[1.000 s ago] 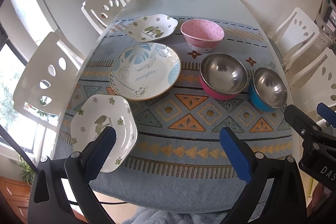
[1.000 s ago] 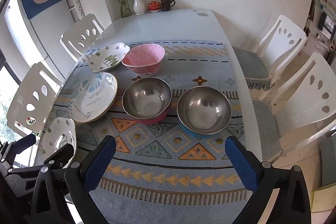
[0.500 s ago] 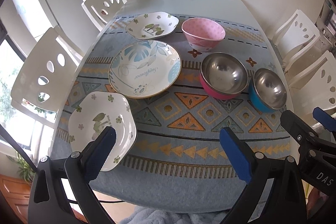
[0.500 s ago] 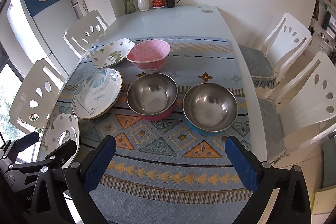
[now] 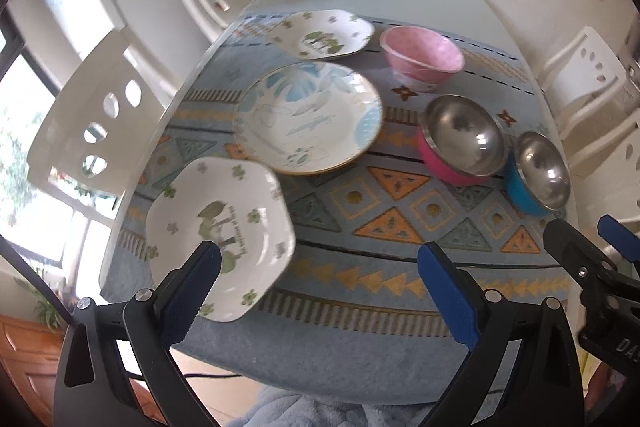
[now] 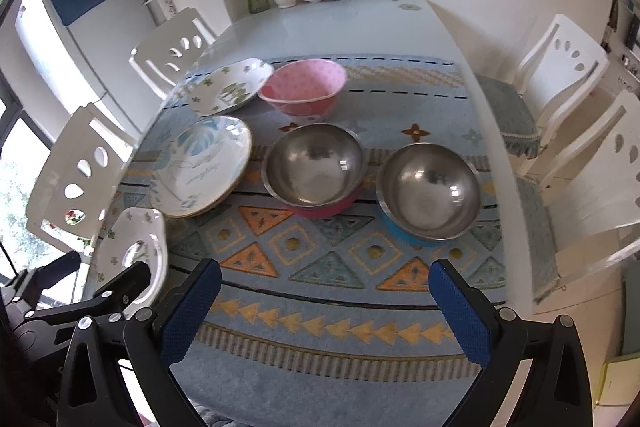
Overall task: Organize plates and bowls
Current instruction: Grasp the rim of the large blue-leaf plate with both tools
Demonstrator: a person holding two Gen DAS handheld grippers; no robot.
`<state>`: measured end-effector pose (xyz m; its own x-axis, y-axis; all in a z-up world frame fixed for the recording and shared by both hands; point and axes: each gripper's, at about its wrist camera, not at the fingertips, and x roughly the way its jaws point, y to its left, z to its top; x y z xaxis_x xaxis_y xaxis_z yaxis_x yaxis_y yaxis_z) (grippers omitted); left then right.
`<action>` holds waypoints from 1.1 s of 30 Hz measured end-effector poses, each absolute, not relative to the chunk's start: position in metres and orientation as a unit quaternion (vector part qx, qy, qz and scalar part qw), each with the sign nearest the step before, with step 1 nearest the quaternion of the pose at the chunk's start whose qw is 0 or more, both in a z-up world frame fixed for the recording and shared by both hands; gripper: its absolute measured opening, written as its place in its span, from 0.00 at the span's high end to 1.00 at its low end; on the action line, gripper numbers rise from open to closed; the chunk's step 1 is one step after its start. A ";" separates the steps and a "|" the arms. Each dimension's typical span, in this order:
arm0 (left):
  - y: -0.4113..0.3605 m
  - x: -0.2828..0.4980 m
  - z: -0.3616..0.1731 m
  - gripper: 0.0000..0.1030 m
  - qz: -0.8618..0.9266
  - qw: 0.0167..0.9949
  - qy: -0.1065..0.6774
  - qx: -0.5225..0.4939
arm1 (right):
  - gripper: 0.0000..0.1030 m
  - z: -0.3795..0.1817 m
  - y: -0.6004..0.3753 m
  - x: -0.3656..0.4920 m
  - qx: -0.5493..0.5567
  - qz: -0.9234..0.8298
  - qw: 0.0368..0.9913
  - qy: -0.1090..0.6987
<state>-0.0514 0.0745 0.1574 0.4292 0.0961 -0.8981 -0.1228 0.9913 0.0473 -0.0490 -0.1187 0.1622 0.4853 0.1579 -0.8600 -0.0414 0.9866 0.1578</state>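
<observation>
Plates and bowls stand unstacked on the patterned table runner (image 5: 400, 227); none is yet nested.

Count: three plates, three bowls. The large round plate (image 5: 307, 118) serves as landmark. A hexagonal floral plate (image 5: 224, 227) lies on its near side, at the runner's near-left corner. A second floral plate (image 5: 322, 35) lies on its far side. The pink bowl (image 5: 422, 57) sits to its far right. The pink-walled steel bowl (image 5: 460, 141) sits to its right, with the blue-walled steel bowl (image 5: 540, 173) beyond that.

Left gripper (image 5: 320, 267): jaws wide, empty, above the table's near edge. The hexagonal plate lies just ahead of its left finger, making this the nearer gripper. No long axis; rim approach judged necessary.

Right gripper (image 6: 324, 297): jaws wide, empty, facing the two steel bowls.
</observation>
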 end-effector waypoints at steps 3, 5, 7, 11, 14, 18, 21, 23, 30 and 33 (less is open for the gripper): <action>0.104 -0.056 0.150 0.05 0.075 0.841 0.534 -0.043 | 0.00 0.159 -0.103 -0.047 0.075 0.092 0.857 0.501; 0.123 -0.057 0.145 0.05 0.080 0.838 0.536 -0.067 | 0.00 0.154 -0.088 -0.045 0.090 0.124 0.849 0.505; 0.149 -0.059 0.140 0.05 0.086 0.835 0.535 -0.093 | 0.00 0.145 -0.072 -0.044 0.090 0.141 0.840 0.516; 0.195 -0.058 0.134 0.05 0.126 0.835 0.526 -0.100 | 0.12 0.125 -0.045 -0.041 0.110 0.148 0.820 0.542; 0.225 -0.047 0.131 0.11 0.137 0.838 0.521 -0.086 | 0.15 0.108 -0.031 -0.031 0.150 0.155 0.802 0.556; 0.255 -0.017 0.128 0.14 0.103 0.845 0.514 -0.101 | 0.19 0.094 -0.012 -0.016 0.177 0.142 0.804 0.549; 0.261 0.009 0.123 0.24 0.067 0.847 0.517 -0.102 | 0.23 0.087 0.000 -0.003 0.193 0.139 0.811 0.534; 0.258 0.037 0.115 0.34 0.035 0.849 0.521 -0.088 | 0.27 0.080 0.005 0.006 0.203 0.135 0.808 0.536; 0.235 0.116 0.073 0.43 -0.063 0.843 0.529 -0.072 | 0.45 0.046 0.023 0.052 0.174 0.078 0.824 0.534; 0.222 0.132 0.057 0.43 -0.086 0.843 0.528 -0.049 | 0.46 0.024 0.020 0.064 0.192 0.047 0.819 0.539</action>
